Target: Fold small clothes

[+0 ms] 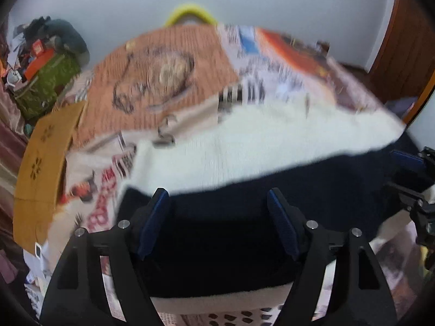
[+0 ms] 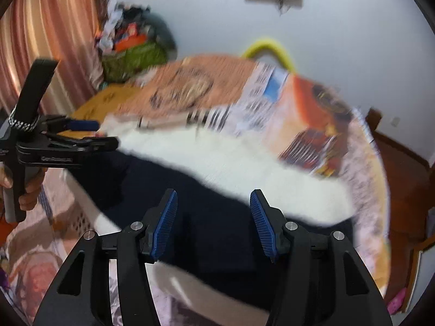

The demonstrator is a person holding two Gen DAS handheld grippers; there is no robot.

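Observation:
A dark navy garment (image 1: 272,206) lies across a white cloth (image 1: 258,146) on a table covered with newspapers; it also shows in the right wrist view (image 2: 212,231). My left gripper (image 1: 217,201) is open and empty, its blue-padded fingers just above the near part of the navy garment. My right gripper (image 2: 213,201) is open and empty over the same garment. The left gripper shows at the left of the right wrist view (image 2: 89,133). Both views are blurred by motion.
An orange-brown mat (image 1: 163,81) with a drawn pattern lies at the far side. A white perforated laundry basket (image 1: 244,315) sits under the garment's near edge. A yellow hoop (image 1: 190,13) and a cluttered green bag (image 1: 49,81) stand by the wall.

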